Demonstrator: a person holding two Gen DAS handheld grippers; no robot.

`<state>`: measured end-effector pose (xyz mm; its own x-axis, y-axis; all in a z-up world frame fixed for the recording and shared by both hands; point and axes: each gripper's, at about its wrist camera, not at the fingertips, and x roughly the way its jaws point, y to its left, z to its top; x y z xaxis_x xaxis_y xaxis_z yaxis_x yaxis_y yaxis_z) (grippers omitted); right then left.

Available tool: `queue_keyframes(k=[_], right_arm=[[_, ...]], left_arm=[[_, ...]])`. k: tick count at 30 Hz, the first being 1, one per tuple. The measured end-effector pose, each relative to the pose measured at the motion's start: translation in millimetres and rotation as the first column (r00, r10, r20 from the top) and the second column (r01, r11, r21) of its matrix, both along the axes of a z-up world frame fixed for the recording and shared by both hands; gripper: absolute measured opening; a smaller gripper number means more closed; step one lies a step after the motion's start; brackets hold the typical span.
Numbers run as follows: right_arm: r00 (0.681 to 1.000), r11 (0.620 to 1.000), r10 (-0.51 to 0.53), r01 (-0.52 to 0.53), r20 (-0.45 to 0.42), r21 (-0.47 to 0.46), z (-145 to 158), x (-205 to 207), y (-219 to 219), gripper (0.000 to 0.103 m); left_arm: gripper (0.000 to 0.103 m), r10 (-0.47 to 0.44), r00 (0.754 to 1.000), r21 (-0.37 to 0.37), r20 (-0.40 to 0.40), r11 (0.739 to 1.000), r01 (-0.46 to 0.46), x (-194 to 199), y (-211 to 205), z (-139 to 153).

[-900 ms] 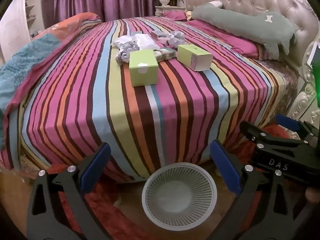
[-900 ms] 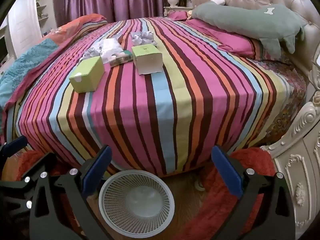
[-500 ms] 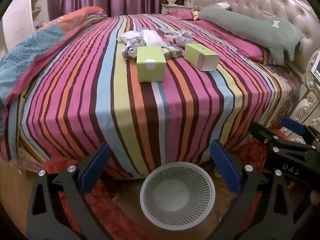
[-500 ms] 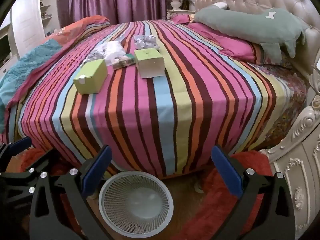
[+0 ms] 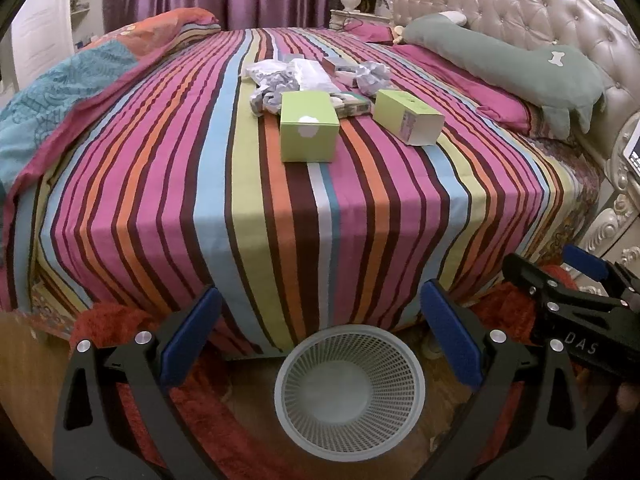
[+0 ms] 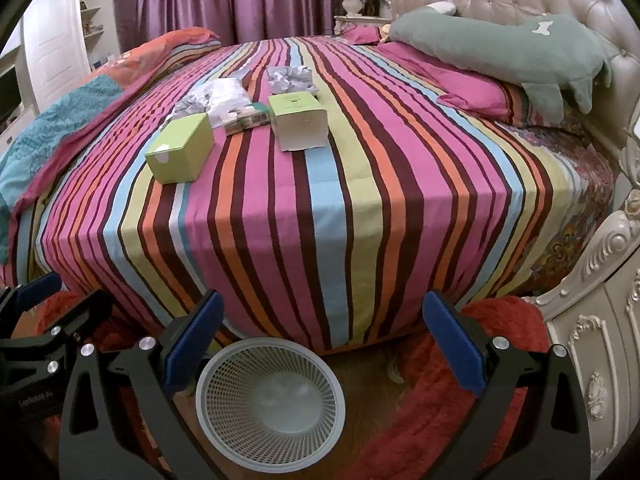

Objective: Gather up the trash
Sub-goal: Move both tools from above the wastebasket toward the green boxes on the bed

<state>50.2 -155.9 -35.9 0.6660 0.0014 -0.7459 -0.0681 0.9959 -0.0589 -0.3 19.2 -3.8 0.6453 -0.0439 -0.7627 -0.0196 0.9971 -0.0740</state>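
Trash lies in the middle of the striped bed [image 5: 224, 184]: a green box [image 5: 308, 132], a second green box with a white end [image 5: 408, 122], a flat packet [image 5: 350, 103], crumpled paper [image 5: 370, 76] and a plastic wrapper [image 5: 280, 80]. The same boxes show in the right wrist view [image 6: 180, 152] [image 6: 300, 120]. A white mesh wastebasket [image 5: 350, 392] [image 6: 270, 400] stands empty on the floor at the bed's foot. My left gripper [image 5: 320, 336] and right gripper [image 6: 320, 340] are both open and empty, above the basket, well short of the trash.
A green bone-print pillow [image 5: 512, 68] lies by the tufted headboard [image 5: 520, 4]. A folded quilt [image 5: 60, 92] covers the bed's left side. A red rug [image 6: 432, 412] lies around the basket. An ornate white cabinet [image 6: 600, 360] stands at the right.
Both grippers have risen and tilted a little, so the bed and trash sit slightly lower in view. Both stay open and empty. Nothing on the bed has moved.
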Motion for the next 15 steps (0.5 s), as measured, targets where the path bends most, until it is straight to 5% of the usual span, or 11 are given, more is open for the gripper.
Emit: queue_keyframes(k=[15], right_arm=[[0.998,1.0,-0.012,0.01,0.058,0.021,15,-5,-2,0.095]], left_arm=[[0.097,0.018,0.998,-0.026,0.055,1.0,-0.016,-4,4,12]])
